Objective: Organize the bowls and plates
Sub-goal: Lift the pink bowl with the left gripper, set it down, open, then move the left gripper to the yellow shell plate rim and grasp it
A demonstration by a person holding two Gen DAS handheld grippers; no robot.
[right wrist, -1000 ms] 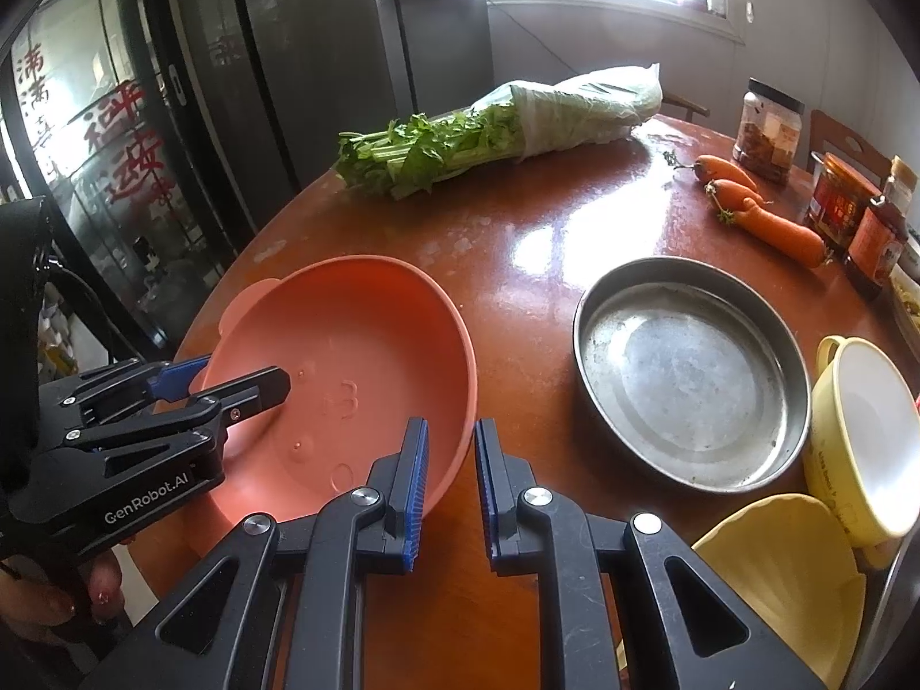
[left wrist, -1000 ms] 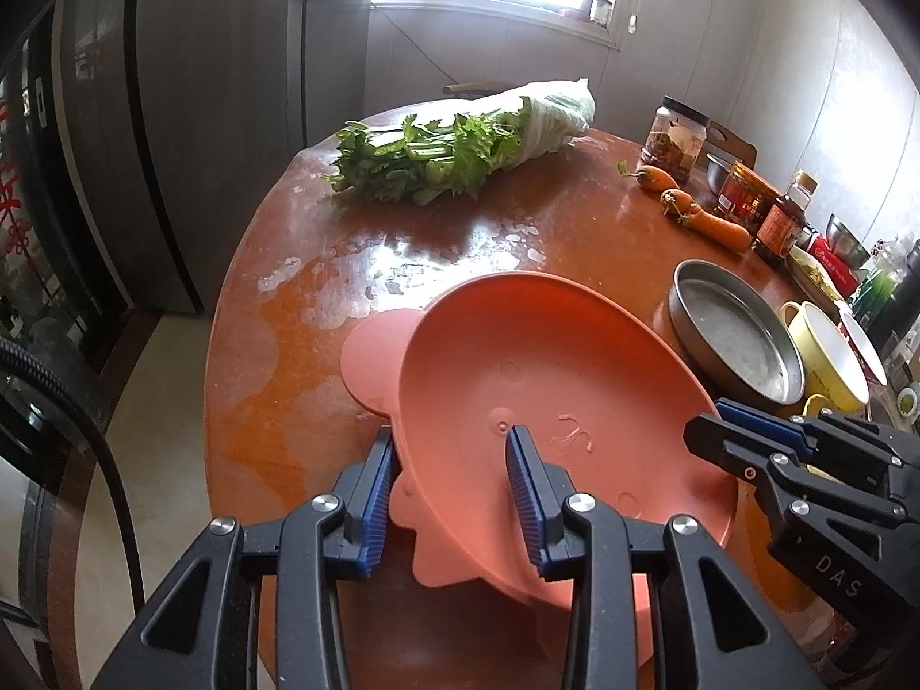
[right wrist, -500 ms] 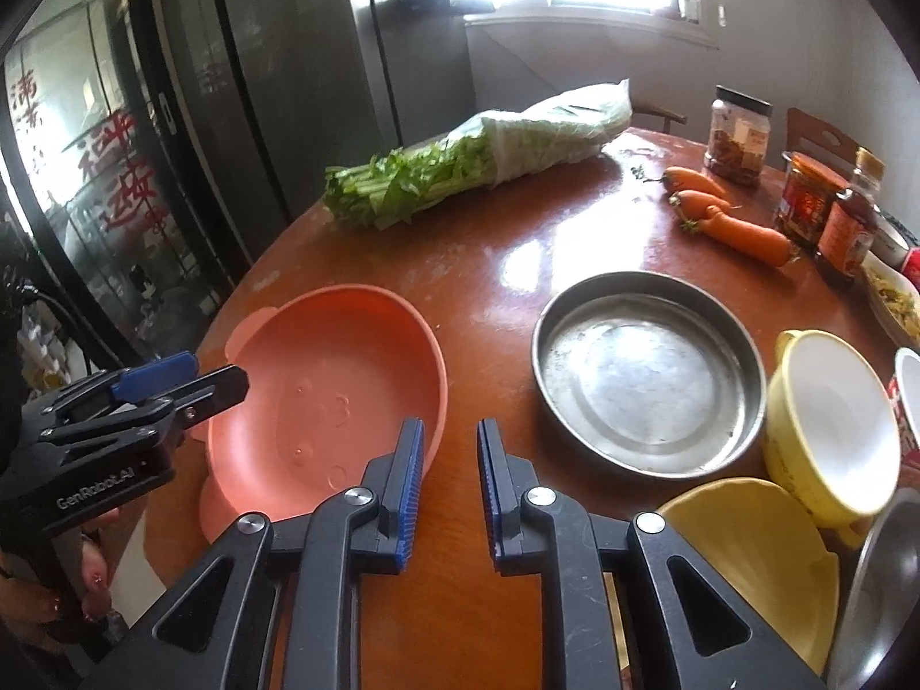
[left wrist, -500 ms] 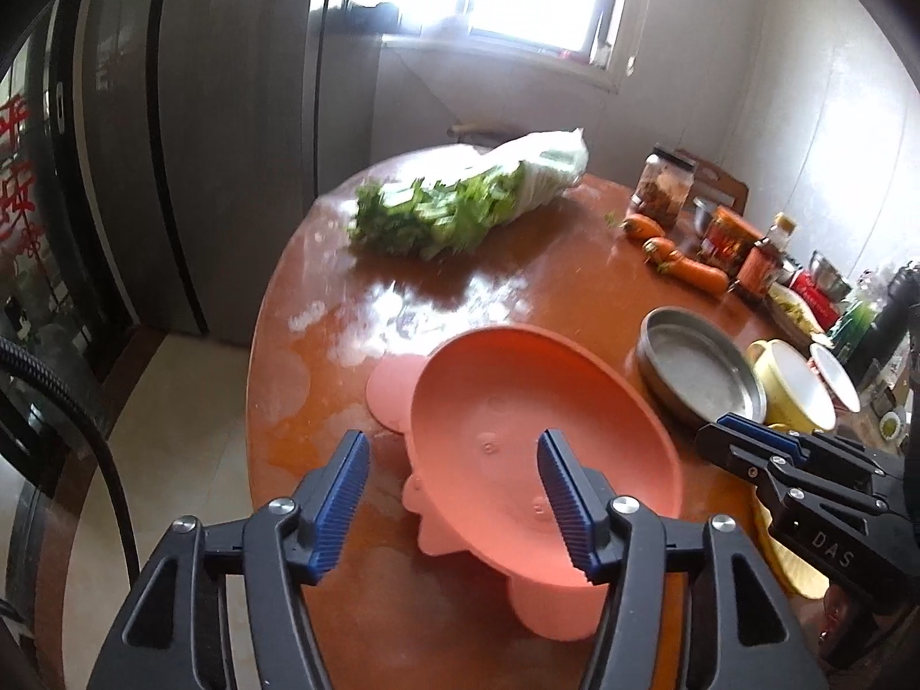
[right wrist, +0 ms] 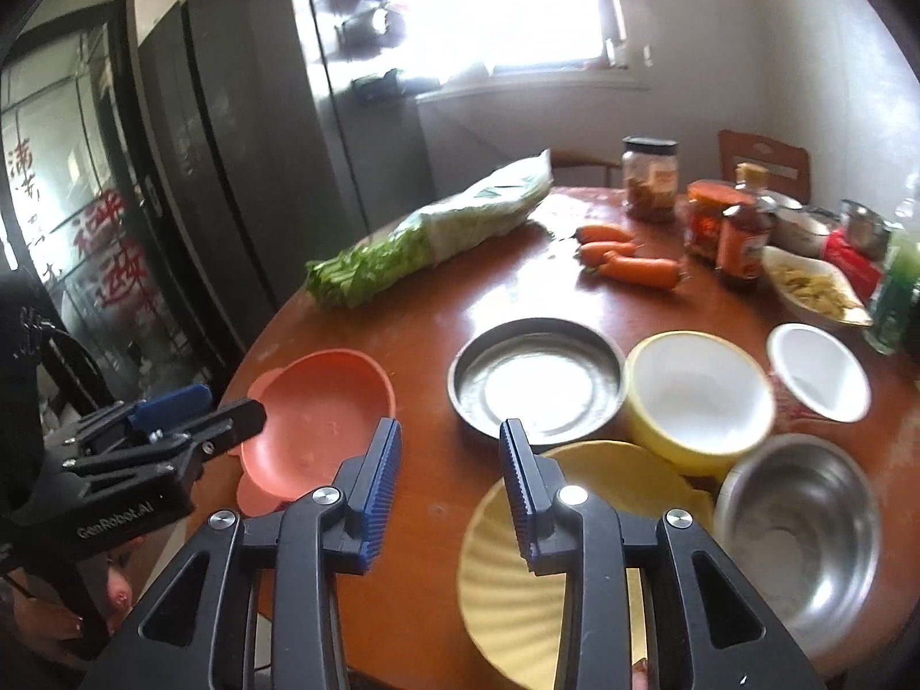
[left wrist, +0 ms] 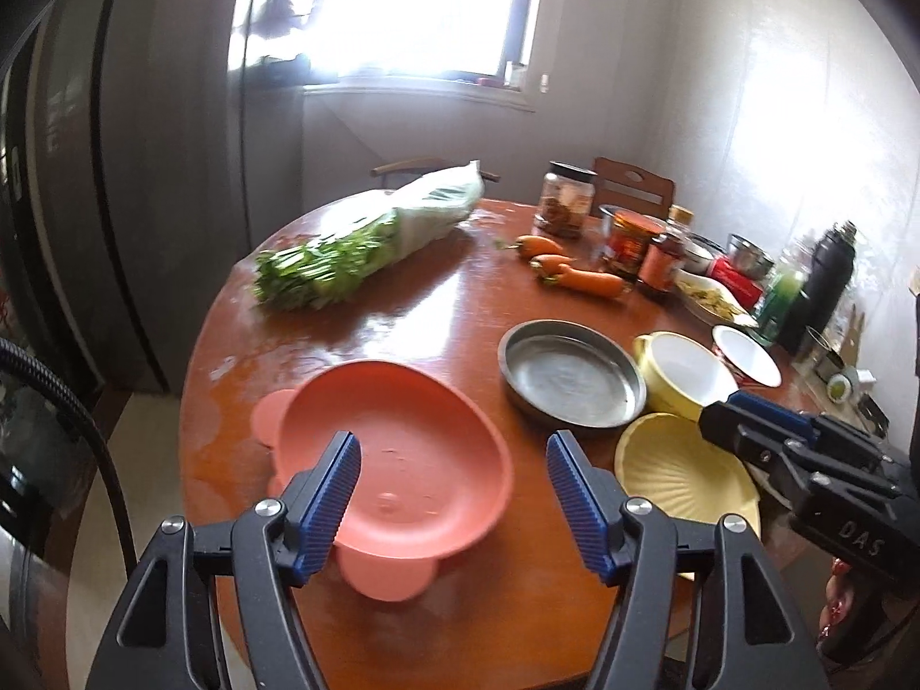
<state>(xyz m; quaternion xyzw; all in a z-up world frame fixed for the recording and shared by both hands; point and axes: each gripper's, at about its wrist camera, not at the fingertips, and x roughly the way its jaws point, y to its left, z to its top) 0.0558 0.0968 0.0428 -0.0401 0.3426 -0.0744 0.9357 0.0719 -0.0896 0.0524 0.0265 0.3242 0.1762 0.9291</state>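
Round wooden table carries the coral plate; my left gripper and right gripper hover apart, jaws opening, gripping nothing.

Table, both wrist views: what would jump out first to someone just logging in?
The salmon plate sits at the table's near left edge, beyond the opening, empty left claw. Right of it cluster a steel pan, yellow bowl and yellow plate. A bagged bunch of greens lies across the far side.
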